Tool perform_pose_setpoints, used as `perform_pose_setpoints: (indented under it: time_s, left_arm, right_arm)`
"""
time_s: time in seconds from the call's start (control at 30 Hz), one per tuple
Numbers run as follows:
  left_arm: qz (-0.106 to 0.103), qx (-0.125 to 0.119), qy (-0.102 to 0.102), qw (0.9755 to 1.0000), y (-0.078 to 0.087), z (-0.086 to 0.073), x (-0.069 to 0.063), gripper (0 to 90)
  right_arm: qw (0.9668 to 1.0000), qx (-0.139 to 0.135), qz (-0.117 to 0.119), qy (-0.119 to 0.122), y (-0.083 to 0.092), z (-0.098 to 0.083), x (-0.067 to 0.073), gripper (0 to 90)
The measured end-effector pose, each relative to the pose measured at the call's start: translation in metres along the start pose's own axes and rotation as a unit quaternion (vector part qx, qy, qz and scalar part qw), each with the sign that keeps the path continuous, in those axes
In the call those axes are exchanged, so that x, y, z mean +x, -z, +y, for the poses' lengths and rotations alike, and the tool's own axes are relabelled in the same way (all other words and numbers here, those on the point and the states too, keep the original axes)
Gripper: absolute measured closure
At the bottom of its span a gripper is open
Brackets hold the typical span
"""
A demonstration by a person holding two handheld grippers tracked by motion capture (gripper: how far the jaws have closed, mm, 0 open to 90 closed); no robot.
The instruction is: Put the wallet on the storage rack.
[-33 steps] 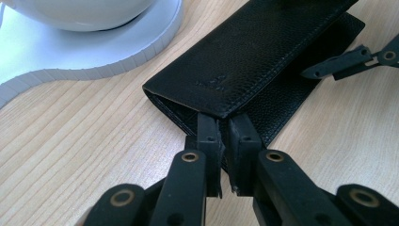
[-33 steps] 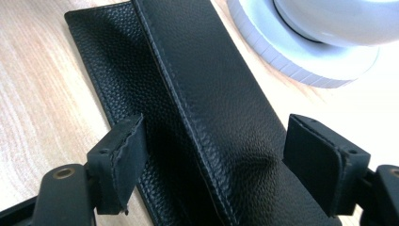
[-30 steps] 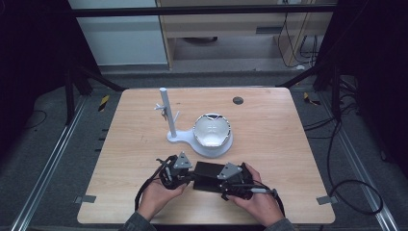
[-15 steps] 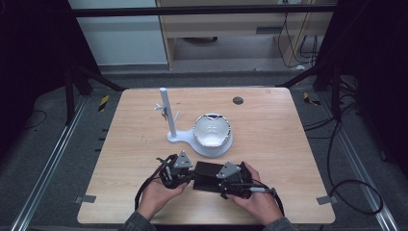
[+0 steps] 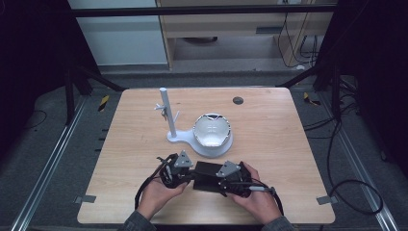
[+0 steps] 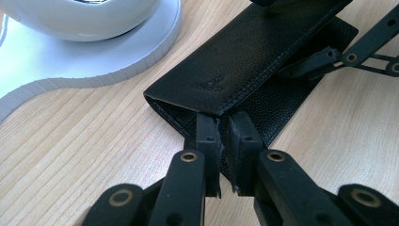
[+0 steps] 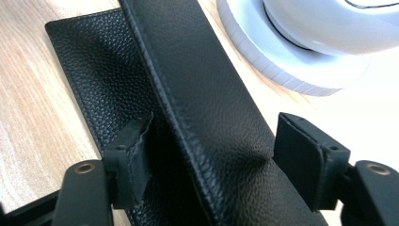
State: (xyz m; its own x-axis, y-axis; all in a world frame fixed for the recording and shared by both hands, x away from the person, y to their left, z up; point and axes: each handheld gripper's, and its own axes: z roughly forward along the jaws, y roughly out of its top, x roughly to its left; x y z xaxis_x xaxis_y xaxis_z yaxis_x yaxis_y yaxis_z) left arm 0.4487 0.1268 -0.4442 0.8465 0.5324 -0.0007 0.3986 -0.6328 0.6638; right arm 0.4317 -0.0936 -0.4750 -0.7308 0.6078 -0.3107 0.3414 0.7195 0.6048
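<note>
A black leather case (image 5: 207, 174) lies on the wooden table near its front edge, between both hands. Its top flap (image 6: 244, 61) stands raised over the lower leaf. My left gripper (image 5: 191, 176) comes in from the left, and its jaws (image 6: 225, 136) are shut on the case's near edge. From the right, my right gripper (image 5: 219, 180) reaches over the case. Its jaws (image 7: 221, 160) straddle the folded flap (image 7: 197, 94) and have just been closing. The right pad (image 7: 306, 160) stands clear of the leather. The right gripper's fingers (image 6: 329, 56) also appear beside the case's far end.
A white stand with a round base (image 5: 192, 144), a domed white bowl (image 5: 211, 131) and an upright post (image 5: 166, 110) sits just behind the case. Its base rim (image 6: 94, 61) (image 7: 291, 66) lies close to both grippers. A dark round hole (image 5: 237, 100) marks the table's far side.
</note>
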Motion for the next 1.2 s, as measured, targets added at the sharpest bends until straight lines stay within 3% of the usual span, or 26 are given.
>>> perform_pose_setpoints:
  time_s: [0.33,0.6,0.73,0.83,1.0,1.1,1.2]
  left_arm:
    - [0.000,0.000,0.001,1.0000,0.001,0.002,0.000,83.9]
    - [-0.002,-0.002,0.005,1.0000,0.002,0.005,0.001,82.1]
    - [-0.001,-0.010,0.009,0.9999,0.005,0.007,0.001,77.0]
    - [0.010,-0.011,0.012,0.9998,0.009,0.007,0.002,66.3]
    - [0.027,-0.021,0.022,0.9992,0.013,0.007,0.006,39.4]
    - [0.023,-0.027,0.025,0.9991,0.015,0.009,0.009,25.2]
    - [0.015,-0.029,0.016,0.9993,0.015,0.014,0.011,19.0]
  right_arm:
    - [1.0000,-0.005,-0.004,0.000,-0.002,0.000,-0.001,41.9]
    - [0.9998,-0.015,-0.012,0.005,-0.005,0.000,-0.002,59.2]
    - [0.9995,-0.024,-0.018,0.009,-0.005,-0.001,-0.005,70.2]
    - [0.9992,-0.031,-0.019,0.014,-0.003,-0.001,-0.008,75.1]
    - [0.9984,-0.043,-0.022,0.028,0.002,-0.001,-0.012,80.2]
    - [0.9977,-0.061,-0.025,0.015,0.010,-0.004,-0.020,82.2]
    - [0.9964,-0.080,-0.026,-0.002,0.019,-0.009,-0.029,83.5]
